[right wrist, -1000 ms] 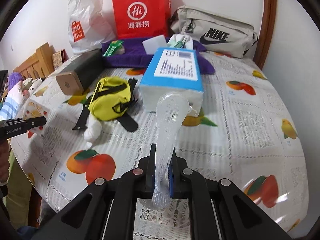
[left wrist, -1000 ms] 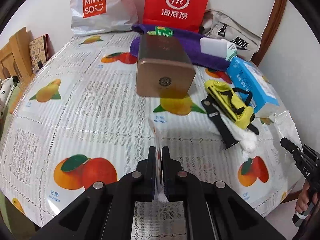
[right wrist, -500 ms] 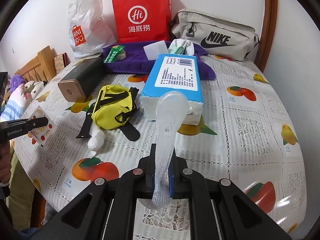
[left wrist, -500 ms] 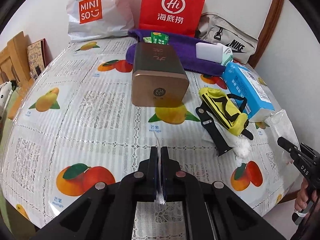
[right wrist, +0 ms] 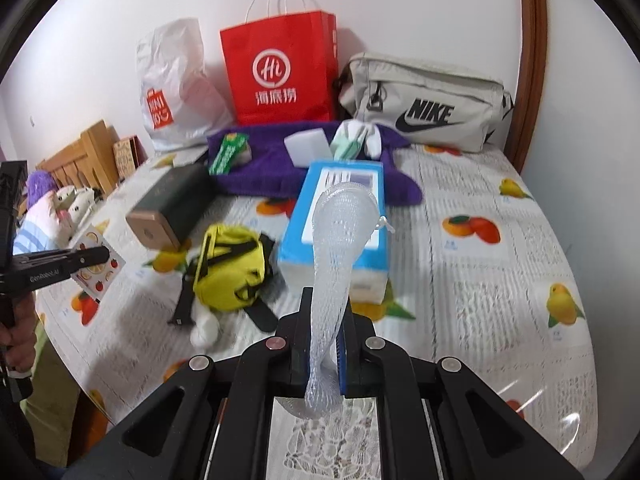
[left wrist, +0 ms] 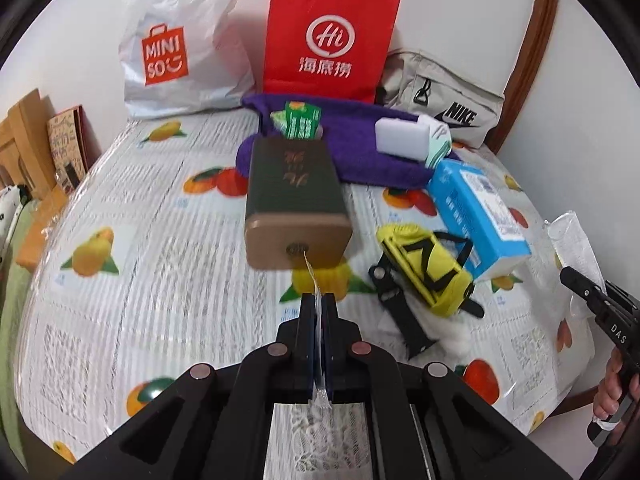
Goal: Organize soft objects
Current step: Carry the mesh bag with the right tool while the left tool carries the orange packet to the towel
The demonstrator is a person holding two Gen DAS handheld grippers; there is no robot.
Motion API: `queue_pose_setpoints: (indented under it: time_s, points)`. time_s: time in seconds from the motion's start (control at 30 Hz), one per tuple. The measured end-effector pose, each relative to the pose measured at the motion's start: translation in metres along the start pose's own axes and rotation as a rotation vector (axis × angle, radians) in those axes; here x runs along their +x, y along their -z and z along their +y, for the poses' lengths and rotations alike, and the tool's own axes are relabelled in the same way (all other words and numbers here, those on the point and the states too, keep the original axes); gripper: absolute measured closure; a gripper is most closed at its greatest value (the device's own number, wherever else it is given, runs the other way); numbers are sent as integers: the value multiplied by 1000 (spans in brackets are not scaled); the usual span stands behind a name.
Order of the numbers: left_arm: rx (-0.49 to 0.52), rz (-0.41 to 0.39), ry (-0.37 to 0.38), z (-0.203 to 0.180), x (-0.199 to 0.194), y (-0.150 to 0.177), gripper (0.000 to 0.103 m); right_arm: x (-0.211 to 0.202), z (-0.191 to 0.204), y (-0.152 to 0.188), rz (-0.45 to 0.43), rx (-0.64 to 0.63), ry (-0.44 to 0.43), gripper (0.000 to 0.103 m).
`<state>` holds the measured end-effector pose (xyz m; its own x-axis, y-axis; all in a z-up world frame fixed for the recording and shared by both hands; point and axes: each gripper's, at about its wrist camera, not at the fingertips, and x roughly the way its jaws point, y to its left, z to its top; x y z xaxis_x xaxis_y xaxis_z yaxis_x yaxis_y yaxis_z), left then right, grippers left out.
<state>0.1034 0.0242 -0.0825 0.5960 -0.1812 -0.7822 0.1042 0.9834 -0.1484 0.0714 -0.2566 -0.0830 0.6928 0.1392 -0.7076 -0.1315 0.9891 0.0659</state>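
White foam-mesh sleeve (right wrist: 340, 248) is standing upright above the fruit-print tablecloth (right wrist: 500, 280), clamped in my right gripper (right wrist: 326, 340); my left gripper (left wrist: 319, 340) is pinching a thin fruit-print sachet (right wrist: 98, 264). I am keeping both squeezes steady, judging the purple towel (right wrist: 280, 168) the likeliest destination.

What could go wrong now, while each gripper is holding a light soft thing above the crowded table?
1. The white foam net sleeve stands tall and floppy out of the right gripper; it may bend and brush the blue tissue box.
2. The left gripper pinches only an edge of the thin fruit-print packet, so it could slip out.
3. The yellow fabric pouch and its black straps could snag a lowered gripper.
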Motion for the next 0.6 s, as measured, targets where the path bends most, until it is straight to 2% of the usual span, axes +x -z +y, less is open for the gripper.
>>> queue_pose_setpoints:
  time_s: [0.4, 0.6]
  points:
    - [31, -71, -3, -10, -3, -54, 99, 5, 0, -55, -54, -14, -6, 94]
    - [34, -95, -8, -9, 2, -80, 99, 13, 10, -86, -88, -48, -39, 94]
